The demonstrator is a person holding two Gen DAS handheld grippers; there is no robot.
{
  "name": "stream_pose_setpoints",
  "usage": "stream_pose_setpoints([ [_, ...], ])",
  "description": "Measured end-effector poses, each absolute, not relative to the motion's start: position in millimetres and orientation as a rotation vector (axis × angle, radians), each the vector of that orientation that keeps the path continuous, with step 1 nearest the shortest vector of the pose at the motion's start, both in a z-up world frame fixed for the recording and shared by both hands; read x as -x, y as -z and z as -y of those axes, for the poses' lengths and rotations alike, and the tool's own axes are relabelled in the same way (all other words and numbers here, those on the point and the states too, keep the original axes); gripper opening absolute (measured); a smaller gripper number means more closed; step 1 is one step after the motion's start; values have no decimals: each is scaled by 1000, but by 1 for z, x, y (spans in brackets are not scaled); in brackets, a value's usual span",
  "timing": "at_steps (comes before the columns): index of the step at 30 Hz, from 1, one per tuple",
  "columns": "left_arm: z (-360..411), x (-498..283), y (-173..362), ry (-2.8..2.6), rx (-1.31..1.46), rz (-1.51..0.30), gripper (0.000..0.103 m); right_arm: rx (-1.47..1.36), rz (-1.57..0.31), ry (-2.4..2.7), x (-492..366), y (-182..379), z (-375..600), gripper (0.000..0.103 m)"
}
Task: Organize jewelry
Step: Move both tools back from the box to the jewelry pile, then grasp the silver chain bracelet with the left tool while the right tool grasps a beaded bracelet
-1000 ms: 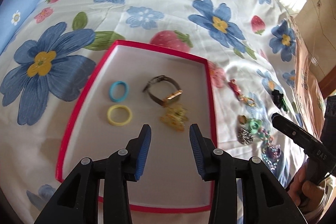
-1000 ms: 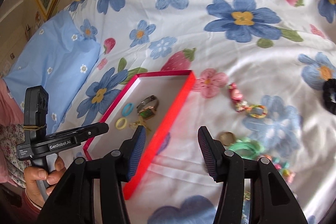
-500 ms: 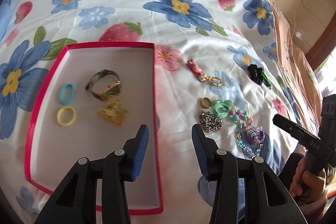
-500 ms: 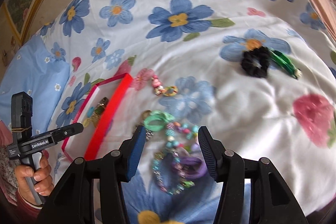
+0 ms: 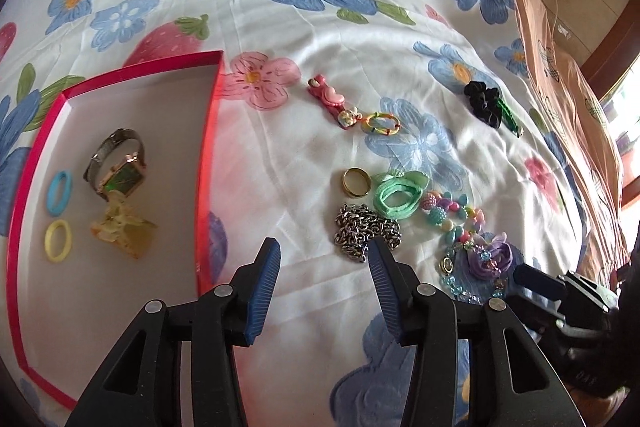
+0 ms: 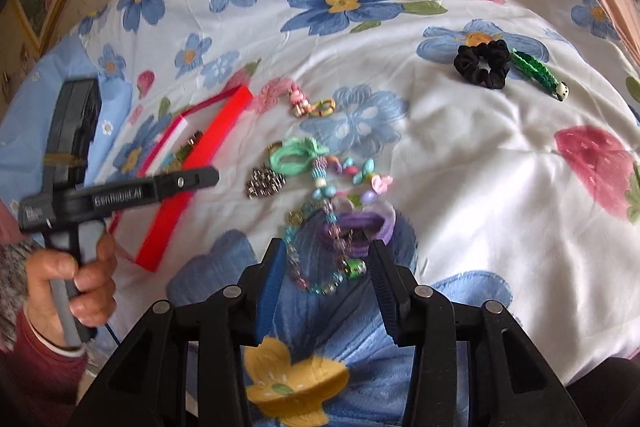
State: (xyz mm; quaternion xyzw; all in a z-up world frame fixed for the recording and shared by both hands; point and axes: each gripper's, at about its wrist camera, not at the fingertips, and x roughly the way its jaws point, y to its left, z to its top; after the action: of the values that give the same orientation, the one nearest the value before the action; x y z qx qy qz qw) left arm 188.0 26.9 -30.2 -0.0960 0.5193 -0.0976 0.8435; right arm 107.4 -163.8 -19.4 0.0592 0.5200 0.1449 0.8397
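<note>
A red-rimmed box [image 5: 210,131] lies on the flowered bedsheet and holds a watch [image 5: 118,163], a blue ring [image 5: 59,187], a yellow ring [image 5: 58,241] and an amber hair claw [image 5: 122,229]. Loose jewelry lies to its right: a silver chain [image 5: 362,231], gold ring [image 5: 354,182], mint hair tie [image 5: 398,193], beaded necklace [image 5: 460,223], purple scrunchie [image 6: 370,223]. My left gripper [image 5: 324,267] is open and empty, just short of the chain. My right gripper [image 6: 328,275] is open and empty, with the necklace's near end [image 6: 320,285] between its fingers.
A pink clip with a coloured ring [image 5: 344,107], a black scrunchie [image 6: 482,63] and a green braided band [image 6: 538,75] lie farther out on the sheet. A blue pillow [image 6: 80,67] is at the far left. The bed's edge runs along the right side.
My left gripper has swung right from over the box to the loose jewelry pile. My right gripper has moved right and closer to the necklace and purple scrunchie. Both stayed open.
</note>
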Motion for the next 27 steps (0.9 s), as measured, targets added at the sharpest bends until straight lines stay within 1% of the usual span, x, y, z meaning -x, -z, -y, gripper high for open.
stream_pose_setpoints([
  [3, -16, -199, 41, 212, 178, -1117, 48, -115, -1122, -301, -109, 30, 163, 43],
  [5, -8, -206, 49, 202, 144, -1123, 48, -114, -1132, -307, -111, 35, 161, 39],
  [8, 5, -214, 56, 208, 95, -1124, 47, -93, -1140, -325, -113, 40, 153, 25],
  [9, 8, -215, 58, 211, 92, -1123, 45, -94, -1144, -335, -114, 42, 150, 16],
  [10, 11, -216, 59, 216, 80, -1116, 41, -96, -1146, -338, -114, 43, 150, 11],
  [11, 15, -216, 60, 229, 65, -1110, 25, -96, -1144, -339, -113, 43, 149, 11],
  [12, 17, -217, 62, 245, 56, -1111, 14, -99, -1141, -342, -113, 43, 150, 10],
  [13, 20, -217, 62, 256, 46, -1108, 11, -108, -1139, -347, -113, 41, 151, 10],
  [15, 21, -214, 62, 269, 28, -1094, 7, -130, -1132, -357, -114, 38, 153, 10],
  [20, 15, -202, 53, 288, 57, -1060, 7, -153, -1081, -375, -115, 18, 152, 10],
  [27, -9, -174, 16, 293, 113, -977, 6, -172, -995, -397, -120, -18, 148, 10],
])
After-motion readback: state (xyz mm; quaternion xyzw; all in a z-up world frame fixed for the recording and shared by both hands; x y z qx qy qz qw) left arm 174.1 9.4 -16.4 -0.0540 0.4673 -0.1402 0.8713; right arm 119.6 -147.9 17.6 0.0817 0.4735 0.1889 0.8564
